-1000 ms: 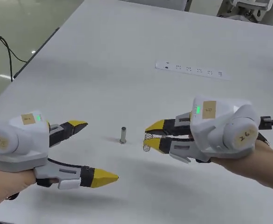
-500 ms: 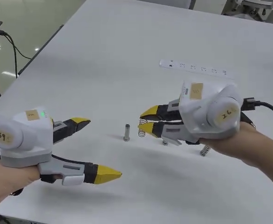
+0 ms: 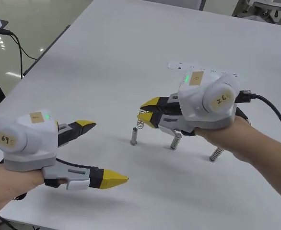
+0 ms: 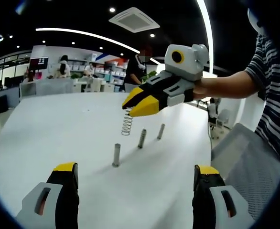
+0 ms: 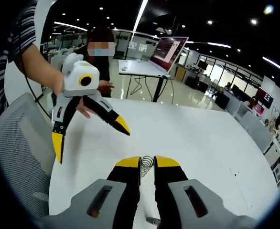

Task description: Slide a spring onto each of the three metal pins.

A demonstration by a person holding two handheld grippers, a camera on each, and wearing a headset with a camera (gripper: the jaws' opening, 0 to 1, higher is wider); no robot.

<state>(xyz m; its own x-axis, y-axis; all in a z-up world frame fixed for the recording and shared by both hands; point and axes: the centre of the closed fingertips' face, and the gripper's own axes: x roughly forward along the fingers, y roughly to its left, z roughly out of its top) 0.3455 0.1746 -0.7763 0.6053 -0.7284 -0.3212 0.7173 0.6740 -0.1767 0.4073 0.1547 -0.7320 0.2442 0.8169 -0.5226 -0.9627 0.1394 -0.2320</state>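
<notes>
right tongs (image 3: 143, 111) pinching a spring (image 3: 140, 123), hanging just above and beside the bare pin (image 3: 134, 136) on the desk (image 3: 107, 57). left tongs (image 3: 107, 152) spread, empty (neighbouring pin (image 3: 176, 141) already wears one).

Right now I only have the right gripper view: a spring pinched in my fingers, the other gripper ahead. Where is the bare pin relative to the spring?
Observer: In the head view the bare pin stands just below the spring and a little to its left in the picture. The spring's lower end is not touching the pin's top.
Operator: Other two pins done?
Observer: Looks so. The middle pin and the right pin each carry a spring, and both sit under your right gripper.
Operator: Left gripper in the way?
Observer: No. The left gripper is open, closer to the person and apart from the bare pin.
</notes>
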